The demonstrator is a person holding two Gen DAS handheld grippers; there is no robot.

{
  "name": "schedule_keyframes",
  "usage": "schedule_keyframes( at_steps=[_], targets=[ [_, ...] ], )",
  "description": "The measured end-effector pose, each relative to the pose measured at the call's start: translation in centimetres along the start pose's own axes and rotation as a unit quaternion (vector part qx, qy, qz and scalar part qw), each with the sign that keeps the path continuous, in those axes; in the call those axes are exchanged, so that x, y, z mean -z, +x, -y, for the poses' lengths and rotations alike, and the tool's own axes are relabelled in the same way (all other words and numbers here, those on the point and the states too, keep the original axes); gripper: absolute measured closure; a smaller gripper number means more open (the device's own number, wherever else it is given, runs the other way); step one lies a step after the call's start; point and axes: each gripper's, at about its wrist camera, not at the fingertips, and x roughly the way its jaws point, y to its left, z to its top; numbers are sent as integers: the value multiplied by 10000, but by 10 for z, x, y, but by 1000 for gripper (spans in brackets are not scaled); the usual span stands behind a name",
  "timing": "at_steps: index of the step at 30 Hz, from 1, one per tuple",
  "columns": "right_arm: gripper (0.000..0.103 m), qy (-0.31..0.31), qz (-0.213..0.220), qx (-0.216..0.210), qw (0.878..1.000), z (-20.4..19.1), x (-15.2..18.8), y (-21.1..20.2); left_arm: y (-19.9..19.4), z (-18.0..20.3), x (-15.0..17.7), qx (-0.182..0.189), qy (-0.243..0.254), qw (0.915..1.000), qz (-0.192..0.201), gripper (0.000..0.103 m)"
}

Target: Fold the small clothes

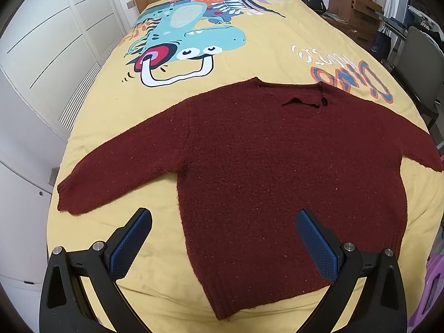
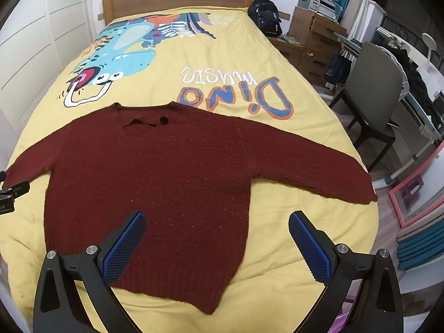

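Left gripper (image 1: pixel 224 245) and right gripper (image 2: pixel 217 247), jaws apart, empty, low in frame above hem of maroon sweater (image 1: pixel 263 172), spread flat at centre on yellow bedspread (image 1: pixel 263 55). Folding unstarted; next, presumably, sleeve pinch.

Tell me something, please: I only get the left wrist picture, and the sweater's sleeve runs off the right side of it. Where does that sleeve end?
Observer: In the right wrist view the sleeve lies flat on the yellow bedspread, and its cuff reaches about to the bed's edge.
Operator: And the other hand-held gripper, what is it doing?
Observer: The right hand-held gripper is open above the lower part of the sweater, holding nothing.
Operator: What does the lettering on the cover say?
Observer: The lettering, upside down from here, reads "Dino music".
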Motion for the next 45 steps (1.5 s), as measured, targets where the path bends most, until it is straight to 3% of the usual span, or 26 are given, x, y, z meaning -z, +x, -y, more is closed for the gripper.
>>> schedule_keyframes(
  at_steps=[32, 45],
  targets=[
    [0, -149, -179, 57, 9997, -8, -4, 13, 8, -7, -3, 51, -66, 9999, -109, 1],
    [0, 113, -61, 46, 9999, 13, -17, 33, 19, -7, -11, 84, -61, 9998, -178, 1]
  ],
)
